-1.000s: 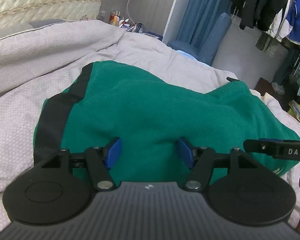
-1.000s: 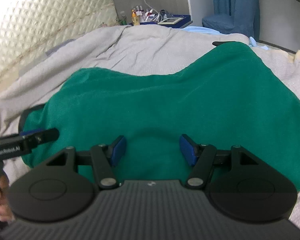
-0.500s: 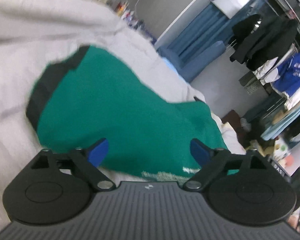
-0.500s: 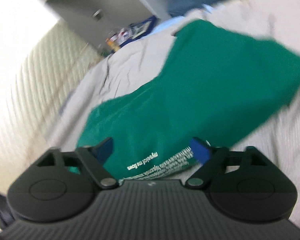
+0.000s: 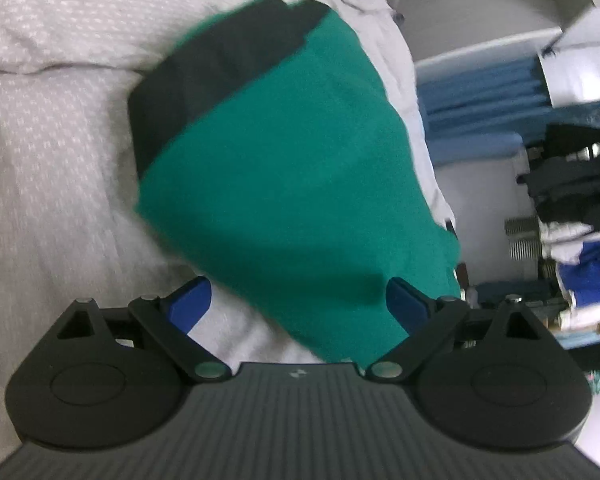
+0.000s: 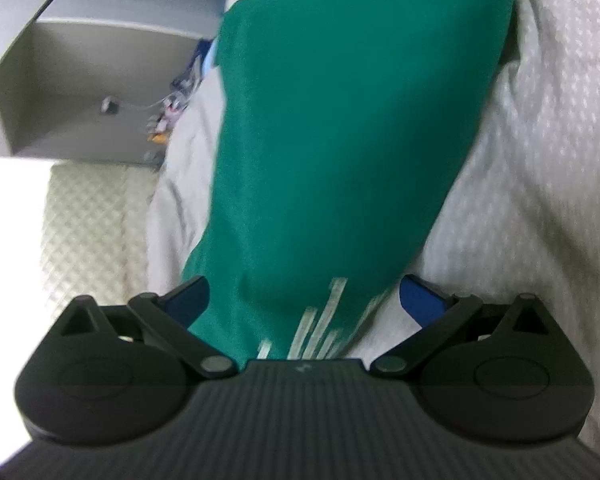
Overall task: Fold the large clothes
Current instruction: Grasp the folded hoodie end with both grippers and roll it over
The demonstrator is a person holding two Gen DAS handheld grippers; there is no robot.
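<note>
Since a second ago both our views have rolled sideways. Our left claw (image 5: 298, 300) is opening, our right claw (image 6: 304, 298) spread wide, neither gripping. The green garment (image 5: 292, 184) lies mid-frame on the grey bed (image 5: 52, 168), reaching between the blue fingertips (image 6: 420, 296).

Green garment (image 6: 340, 140), near edge, right wrist view: I see pale printed lines, too blurred to read.
Green garment, left wrist view: I find no print showing.
Blue garment (image 5: 592, 276) on the rack, left wrist view: I note white marks, not legible.
Gripper bodies: I see a small pale mark on each, not readable.
Legible text overall: none.
</note>
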